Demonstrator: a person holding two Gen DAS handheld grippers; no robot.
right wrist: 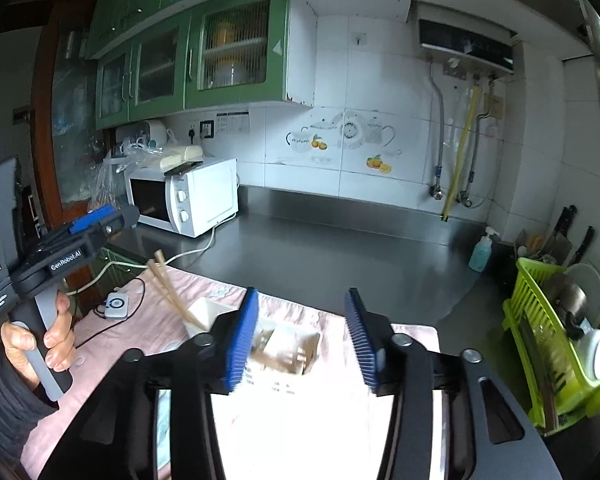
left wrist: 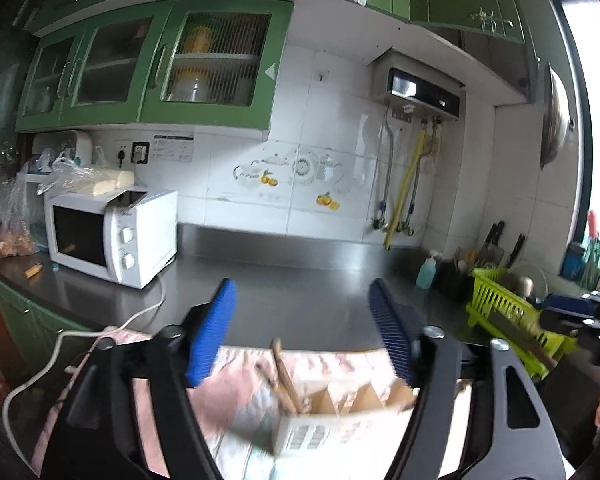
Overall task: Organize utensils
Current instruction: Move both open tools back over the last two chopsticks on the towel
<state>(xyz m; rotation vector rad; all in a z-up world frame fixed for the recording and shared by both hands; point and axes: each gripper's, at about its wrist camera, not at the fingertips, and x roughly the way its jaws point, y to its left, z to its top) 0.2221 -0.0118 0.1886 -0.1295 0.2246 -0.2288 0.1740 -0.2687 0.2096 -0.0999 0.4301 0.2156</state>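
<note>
A white divided cardboard box (left wrist: 340, 412) stands on a pink cloth (left wrist: 244, 380) at the counter's front edge. Wooden chopsticks (left wrist: 284, 380) stick up out of its left compartment. In the right wrist view the box (right wrist: 296, 344) lies between the fingers, with the chopsticks (right wrist: 172, 296) leaning left. My left gripper (left wrist: 302, 332) is open and empty above the box; it also shows in the right wrist view (right wrist: 100, 220), held in a hand. My right gripper (right wrist: 300, 340) is open and empty above the box; its tip shows in the left wrist view (left wrist: 572, 308).
A white microwave (left wrist: 112, 236) with a trailing cord (left wrist: 100, 332) stands at the left. A green dish rack (right wrist: 556, 344) with bowls, a soap bottle (right wrist: 482, 250) and knives (right wrist: 568, 232) fill the right. A small white device (right wrist: 116, 306) lies on the cloth.
</note>
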